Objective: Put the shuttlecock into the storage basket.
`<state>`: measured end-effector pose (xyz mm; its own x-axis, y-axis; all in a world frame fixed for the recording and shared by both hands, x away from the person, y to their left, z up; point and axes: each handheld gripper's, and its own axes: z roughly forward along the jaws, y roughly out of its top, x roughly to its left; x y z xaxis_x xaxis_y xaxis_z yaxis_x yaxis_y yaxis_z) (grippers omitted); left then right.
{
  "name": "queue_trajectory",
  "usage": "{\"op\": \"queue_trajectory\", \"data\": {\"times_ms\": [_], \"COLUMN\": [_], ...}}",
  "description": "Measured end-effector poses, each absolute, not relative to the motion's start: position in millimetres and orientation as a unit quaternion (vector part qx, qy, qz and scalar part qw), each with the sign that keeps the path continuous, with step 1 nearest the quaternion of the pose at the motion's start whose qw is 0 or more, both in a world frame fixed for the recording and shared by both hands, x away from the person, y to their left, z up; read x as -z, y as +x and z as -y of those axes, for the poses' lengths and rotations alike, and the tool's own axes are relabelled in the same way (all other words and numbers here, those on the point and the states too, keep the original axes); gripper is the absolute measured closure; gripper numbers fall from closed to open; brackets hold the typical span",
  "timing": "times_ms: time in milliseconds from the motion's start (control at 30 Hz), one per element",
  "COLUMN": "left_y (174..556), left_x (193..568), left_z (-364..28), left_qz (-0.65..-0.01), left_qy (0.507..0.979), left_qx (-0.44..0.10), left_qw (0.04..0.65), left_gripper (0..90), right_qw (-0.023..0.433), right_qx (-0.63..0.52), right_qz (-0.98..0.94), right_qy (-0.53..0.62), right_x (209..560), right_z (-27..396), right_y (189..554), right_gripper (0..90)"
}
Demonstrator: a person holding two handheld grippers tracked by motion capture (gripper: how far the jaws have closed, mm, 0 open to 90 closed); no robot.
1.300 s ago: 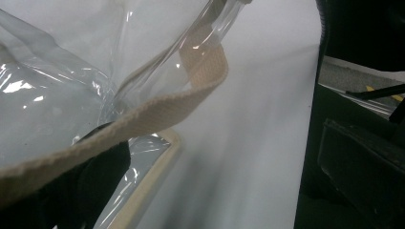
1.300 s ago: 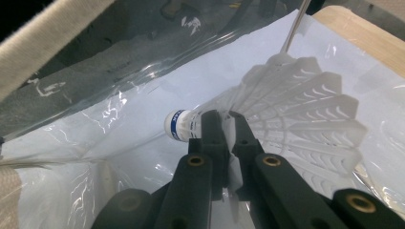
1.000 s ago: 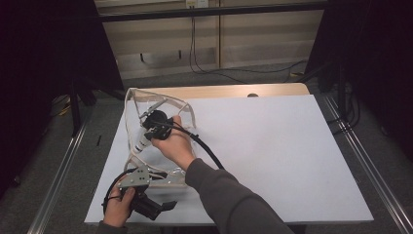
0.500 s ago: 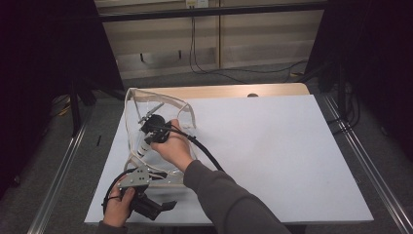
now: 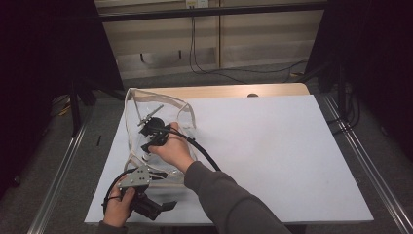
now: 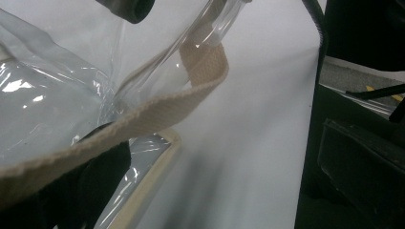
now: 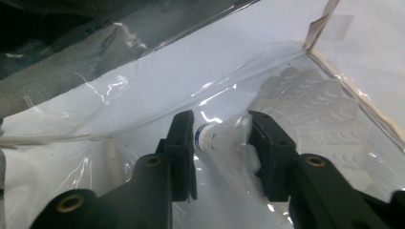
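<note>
One shuttlecock (image 7: 286,102), cork toward jaws

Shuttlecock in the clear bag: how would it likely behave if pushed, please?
The shuttlecock probably weighs very little, since its skirt looks thin and feathery. Lying on its side, it would likely roll in a curve. The skirt looks easily crushed.

1 clear bag (image 5: 141,105), 1 shuttlecock (image 7: 305,102)
</note>
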<state>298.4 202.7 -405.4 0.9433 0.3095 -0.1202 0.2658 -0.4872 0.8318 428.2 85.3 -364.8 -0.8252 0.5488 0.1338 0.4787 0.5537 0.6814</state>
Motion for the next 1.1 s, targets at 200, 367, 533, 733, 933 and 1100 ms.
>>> {"op": "queue_trajectory", "data": {"times_ms": [200, 367, 533, 733, 933, 1100], "left_y": [298.4, 298.0, 298.0, 298.1, 298.0, 298.2], "left_x": [405.5, 405.6, 405.0, 404.9, 404.9, 404.8], "left_z": [-202.4, -202.0, -202.0, -202.3, -202.2, -202.2], "left_qz": [-0.167, -0.169, -0.166, -0.166, -0.167, -0.165], "left_qy": [0.862, 0.860, 0.861, 0.861, 0.861, 0.861], "left_qx": [-0.024, -0.023, -0.026, -0.025, -0.023, -0.026], "left_qw": [0.479, 0.481, 0.479, 0.480, 0.480, 0.479], "left_gripper": [3.9, 3.9, 3.8, 3.9, 3.8, 3.8], "right_qw": [0.055, 0.059, 0.061, 0.073, 0.076, 0.072], "right_qx": [-0.367, -0.362, -0.364, -0.360, -0.359, -0.361], "right_qz": [-0.878, -0.879, -0.879, -0.877, -0.873, -0.873], "right_qy": [0.302, 0.306, 0.303, 0.310, 0.320, 0.320], "right_x": [359.8, 356.8, 355.6, 353.4, 349.9, 348.5], "right_z": [-81.7, -78.5, -79.3, -77.6, -72.2, -71.0], "right_y": [428.7, 429.1, 427.5, 428.1, 430.2, 430.0], "right_gripper": [55.4, 51.4, 51.0, 45.0, 40.8, 39.9]}}
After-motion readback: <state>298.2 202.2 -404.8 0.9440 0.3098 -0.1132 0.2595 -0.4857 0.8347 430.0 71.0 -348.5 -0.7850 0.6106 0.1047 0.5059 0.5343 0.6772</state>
